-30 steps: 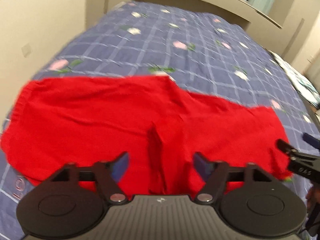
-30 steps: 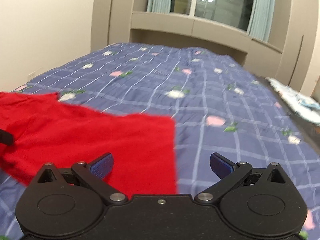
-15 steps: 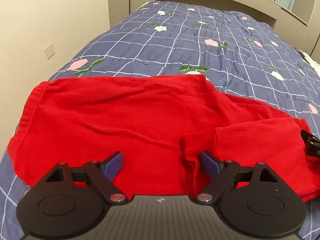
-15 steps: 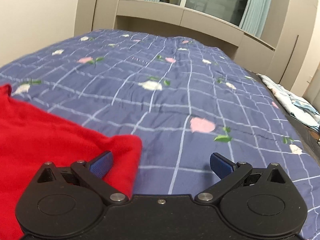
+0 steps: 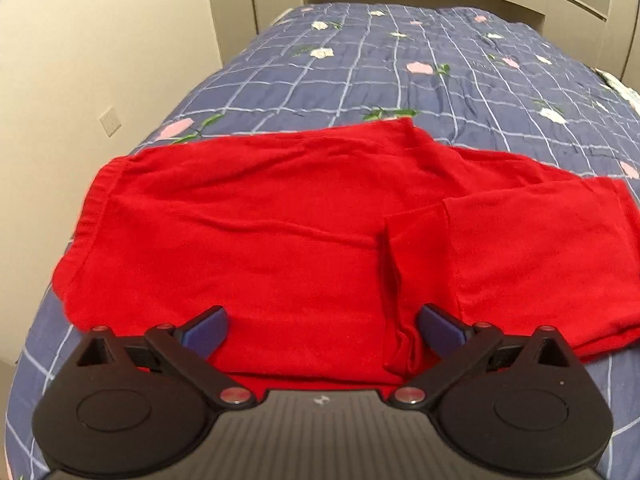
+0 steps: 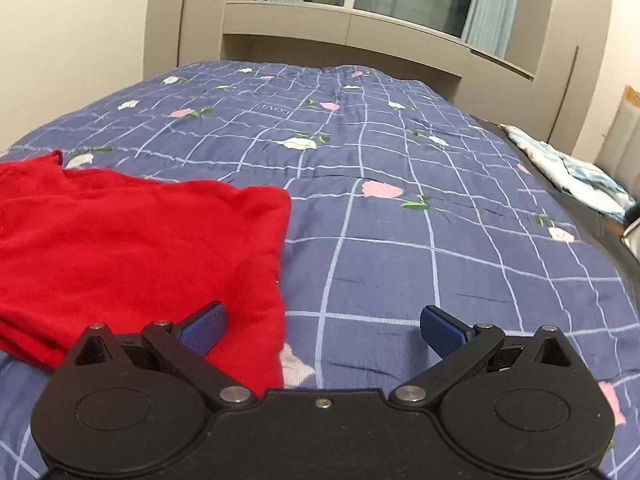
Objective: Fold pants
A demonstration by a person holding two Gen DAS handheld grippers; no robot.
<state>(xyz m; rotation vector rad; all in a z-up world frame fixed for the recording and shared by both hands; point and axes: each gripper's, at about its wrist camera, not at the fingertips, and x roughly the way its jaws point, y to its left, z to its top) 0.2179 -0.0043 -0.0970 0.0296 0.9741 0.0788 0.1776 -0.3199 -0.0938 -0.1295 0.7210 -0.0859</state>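
Observation:
Red pants lie spread on the blue checked bedspread, waistband at the left, the leg end folded back over at the right with a crease near the middle. My left gripper is open and empty above the pants' near edge. In the right wrist view the pants fill the left side, their right edge ending near the middle. My right gripper is open and empty, its left finger over the red cloth and its right finger over the bedspread.
A beige wall with a socket runs along the bed's left side. A headboard shelf and window stand at the far end. Light-coloured cloth lies off the bed's right edge.
Both grippers have drawn back and risen from the pants. The right gripper no longer shows in the left wrist view. The folded leg end has settled flat.

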